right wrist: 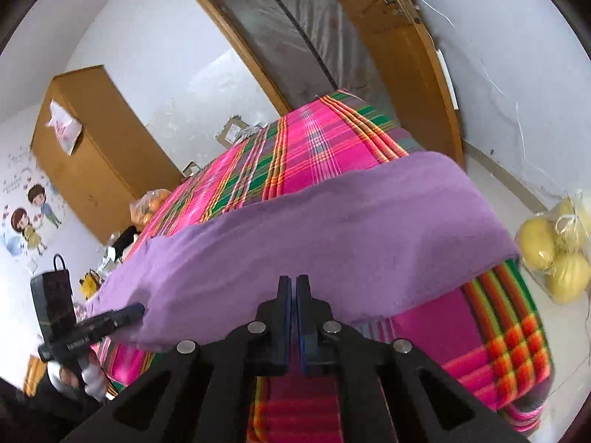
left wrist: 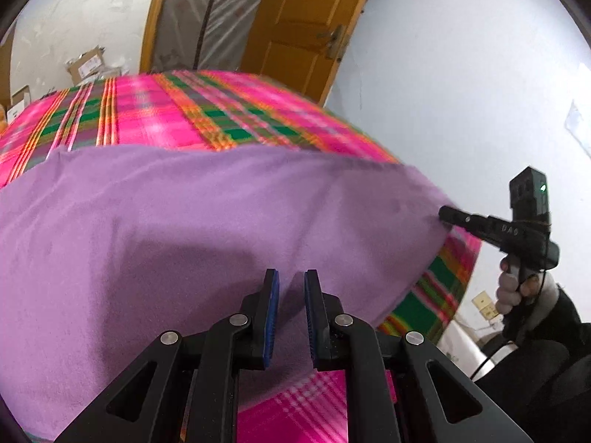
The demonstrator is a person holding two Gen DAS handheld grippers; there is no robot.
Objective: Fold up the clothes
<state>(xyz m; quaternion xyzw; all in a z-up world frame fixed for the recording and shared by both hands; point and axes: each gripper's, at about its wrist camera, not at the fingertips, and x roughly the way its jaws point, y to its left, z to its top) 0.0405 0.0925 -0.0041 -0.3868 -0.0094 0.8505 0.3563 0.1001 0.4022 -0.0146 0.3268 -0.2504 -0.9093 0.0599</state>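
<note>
Two tongs (left wrist: 291, 277) (right wrist: 293, 280) pinch the purple cloth (left wrist: 184, 214) spread over the plaid bed (left wrist: 155, 110) — both clamped on its near edge; beside the bed, a clear bag (right wrist: 554, 247) holds yellow fruit.

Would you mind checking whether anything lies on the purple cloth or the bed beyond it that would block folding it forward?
Nothing visible does. The purple cloth lies flat with nothing on top, and the plaid bedspread beyond its far edge is bare. The bag of yellow fruit sits off the bed to the side, out of the way.
</note>
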